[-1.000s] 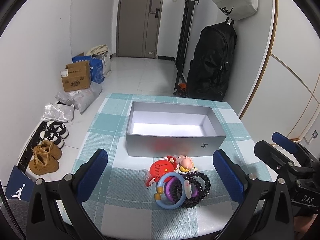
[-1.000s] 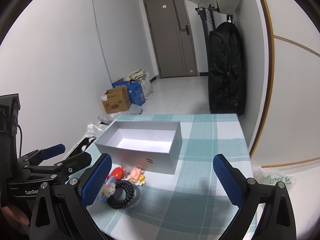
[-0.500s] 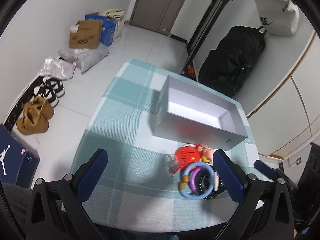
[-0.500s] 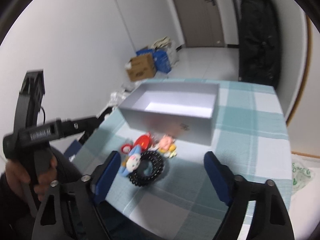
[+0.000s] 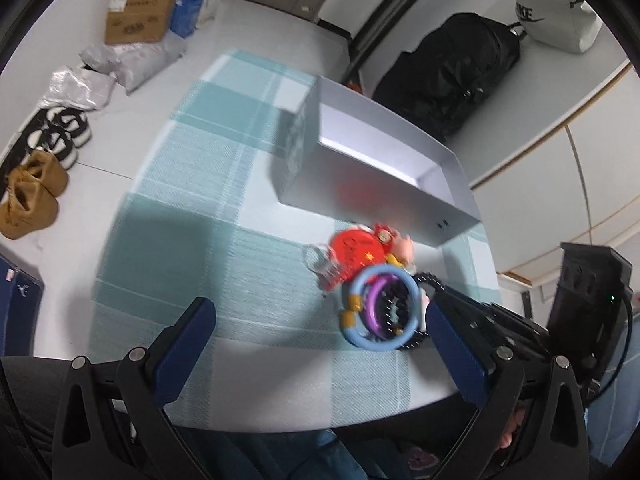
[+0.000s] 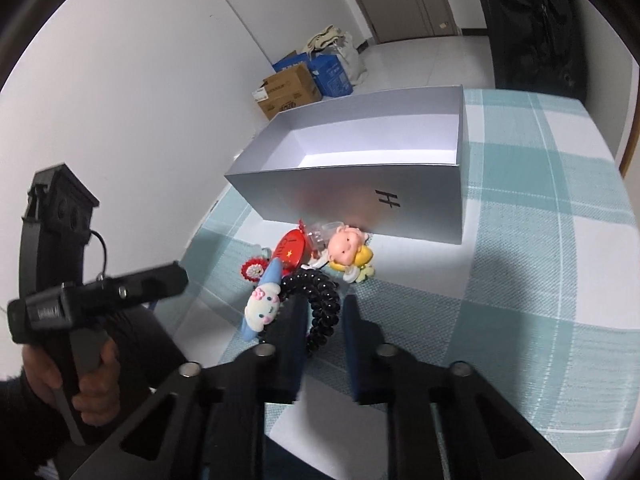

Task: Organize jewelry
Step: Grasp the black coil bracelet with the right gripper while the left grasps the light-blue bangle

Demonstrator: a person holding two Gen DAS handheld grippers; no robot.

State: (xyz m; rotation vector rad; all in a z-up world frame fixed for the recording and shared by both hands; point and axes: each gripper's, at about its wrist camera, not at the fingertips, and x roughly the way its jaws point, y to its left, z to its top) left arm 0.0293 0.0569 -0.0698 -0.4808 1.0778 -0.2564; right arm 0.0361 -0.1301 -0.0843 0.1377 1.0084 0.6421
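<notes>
The right gripper [image 6: 323, 320] was wide open a second ago; now its jaws are closing around the black bead bracelet [image 6: 318, 300] in the pile near the table's [image 6: 560, 280] front edge, just before the silver box [image 6: 360, 200]. The left gripper [image 5: 316, 344] hangs open.

White walls [image 6: 152, 80] and a pale tiled floor [image 5: 280, 28]; cardboard boxes [image 5: 138, 14], shoes [image 5: 30, 196] and a black backpack [image 5: 452, 76] line the room's edges.

Open tablecloth [image 6: 560, 272] to our right, reaching the table's right edge, and bare cloth toward its left edge. We find the silver box [image 6: 360, 204] walling the far side; trinket pile [image 6: 316, 264] just before it.
</notes>
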